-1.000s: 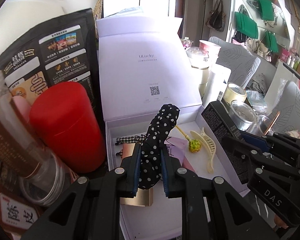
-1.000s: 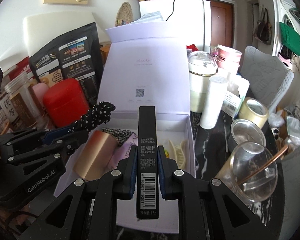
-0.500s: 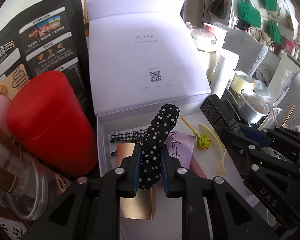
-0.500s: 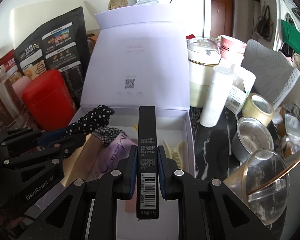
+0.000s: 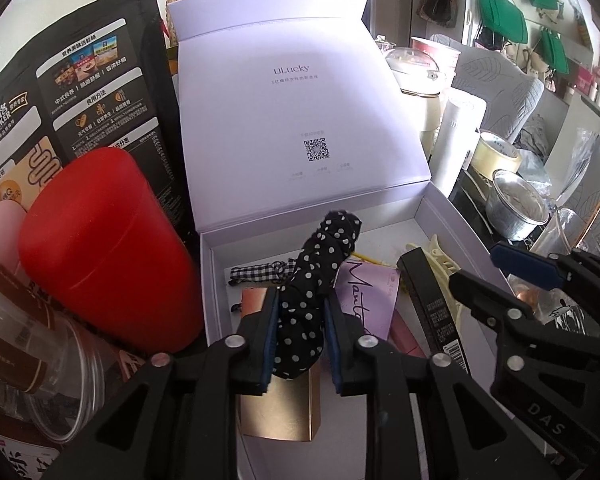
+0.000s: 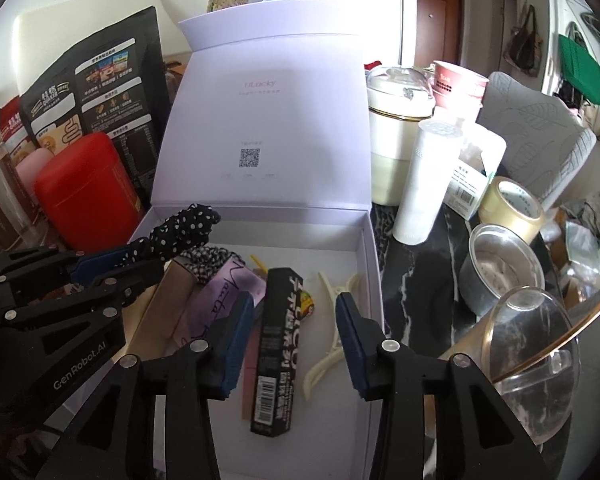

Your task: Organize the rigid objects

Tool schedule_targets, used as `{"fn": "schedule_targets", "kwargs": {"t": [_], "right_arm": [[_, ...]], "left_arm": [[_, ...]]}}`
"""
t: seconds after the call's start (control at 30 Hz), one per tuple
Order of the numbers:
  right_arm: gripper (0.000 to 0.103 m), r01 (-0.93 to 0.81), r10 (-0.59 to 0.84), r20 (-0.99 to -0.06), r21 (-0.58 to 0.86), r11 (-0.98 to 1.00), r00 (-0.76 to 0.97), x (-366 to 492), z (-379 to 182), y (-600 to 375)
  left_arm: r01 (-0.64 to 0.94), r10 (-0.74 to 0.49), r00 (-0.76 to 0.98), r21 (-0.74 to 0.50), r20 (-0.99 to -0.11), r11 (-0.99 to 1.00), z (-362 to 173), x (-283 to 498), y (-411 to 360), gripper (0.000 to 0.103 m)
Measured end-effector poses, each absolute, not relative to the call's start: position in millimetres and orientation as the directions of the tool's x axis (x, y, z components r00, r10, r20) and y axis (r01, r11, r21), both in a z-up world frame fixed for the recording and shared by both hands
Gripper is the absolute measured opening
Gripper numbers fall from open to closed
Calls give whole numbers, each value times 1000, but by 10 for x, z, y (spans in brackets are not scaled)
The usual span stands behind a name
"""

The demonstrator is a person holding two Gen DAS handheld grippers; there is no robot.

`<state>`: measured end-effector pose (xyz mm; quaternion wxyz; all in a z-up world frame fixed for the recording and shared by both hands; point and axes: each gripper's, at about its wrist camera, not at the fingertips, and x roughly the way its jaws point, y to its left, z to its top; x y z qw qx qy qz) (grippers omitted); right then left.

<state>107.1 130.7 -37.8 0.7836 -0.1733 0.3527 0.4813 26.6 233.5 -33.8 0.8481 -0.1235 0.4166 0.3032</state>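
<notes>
only right view shows right gripper [image 6: 295, 336] jaws spread, left gripper [image 5: 301, 338] clamping polka-dot headband [image 5: 319, 276]

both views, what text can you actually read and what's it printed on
"ULucky": box lid
"QUAKER": black bag
"Manta": purple card in the box, end of the word hidden
"DAS": right gripper, seen from the left wrist
"GenRobot.AI": left gripper, seen from the right wrist
Too small or blurred: lines under the lid's QR code, Chinese text on the bag, print and barcode digits on the black carton.
</notes>
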Motion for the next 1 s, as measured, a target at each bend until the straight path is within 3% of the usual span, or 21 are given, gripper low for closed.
{"fn": "schedule_targets", "kwargs": {"t": [0.07,0.13,0.17,0.2,1.0], "right_arm": [[43,-874,631,-717,62,481,297,1057,-347,1281],[43,-873,633,-712,57,484,305,1042,-313,1248],[43,-872,633,-709,53,487,310,1036,-296,1229],[42,-870,633,-707,49,490,317,1032,-279,1207],[46,-859,673,-630,20,512,388,746,257,741]], "left_arm": [[-615,411,464,49,-785,787,-328,276,2320,32],[-619,418,465,51,-781,784,-299,266,2300,52],[-620,421,467,51,-778,783,-279,258,2290,71],[-622,427,467,55,-774,781,-258,248,2278,79],[-658,504,500,69,-704,750,380,-162,1952,79]]}}
